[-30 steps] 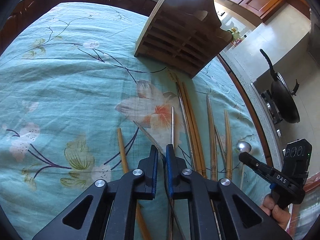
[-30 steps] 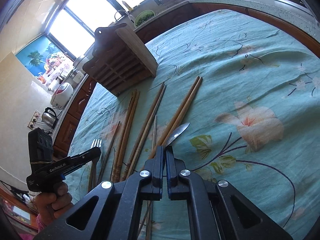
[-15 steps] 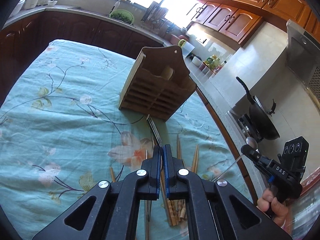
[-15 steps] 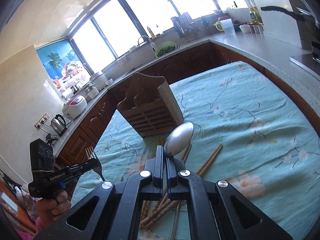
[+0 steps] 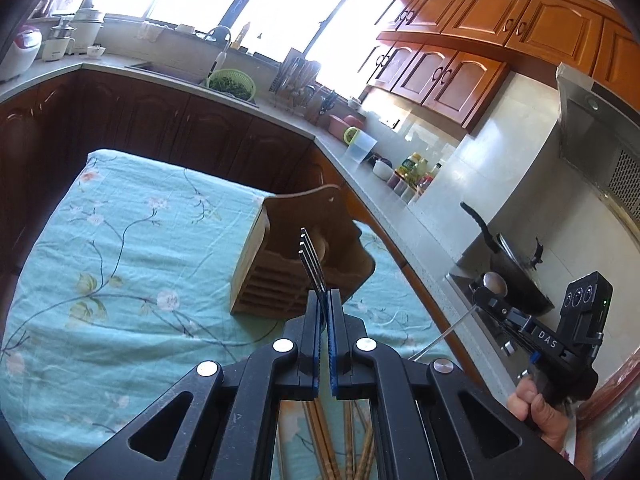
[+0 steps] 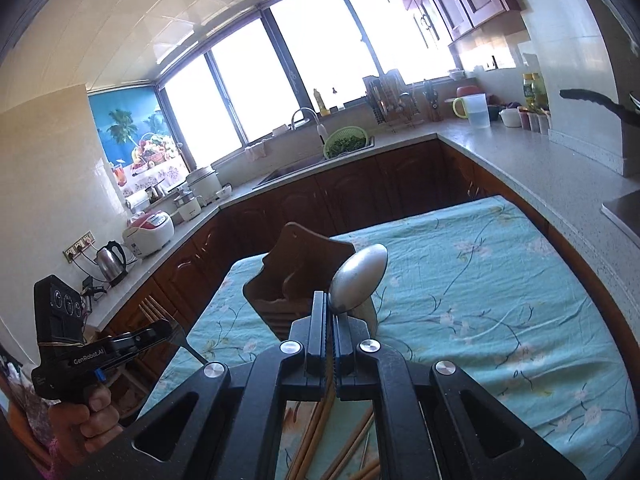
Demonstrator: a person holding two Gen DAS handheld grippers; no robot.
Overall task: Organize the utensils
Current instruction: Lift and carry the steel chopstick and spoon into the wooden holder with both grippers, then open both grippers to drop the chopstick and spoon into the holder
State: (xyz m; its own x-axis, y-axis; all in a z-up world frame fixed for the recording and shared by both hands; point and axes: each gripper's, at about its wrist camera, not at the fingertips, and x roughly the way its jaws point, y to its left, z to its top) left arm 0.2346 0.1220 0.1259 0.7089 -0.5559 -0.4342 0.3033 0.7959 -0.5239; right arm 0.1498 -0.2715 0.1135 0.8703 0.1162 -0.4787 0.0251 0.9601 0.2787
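1. The left gripper is clamped on a fork, whose tines stick out past the fingertips, in the air in front of the wooden utensil holder.
2. The right gripper is clamped on a spoon, bowl forward, lifted above the floral tablecloth.
3. Chopsticks lie on the cloth below both grippers, not yet sorted.
4. Risk: each utensil is pinched on a thin, smooth metal handle, so it may pivot or slip if tilted steeply toward the holder.
5. Risk: the holder's compartments look narrow; a misaligned tip could catch on a divider and push the holder over.
6. Risk: both grippers heading for the holder together could collide.
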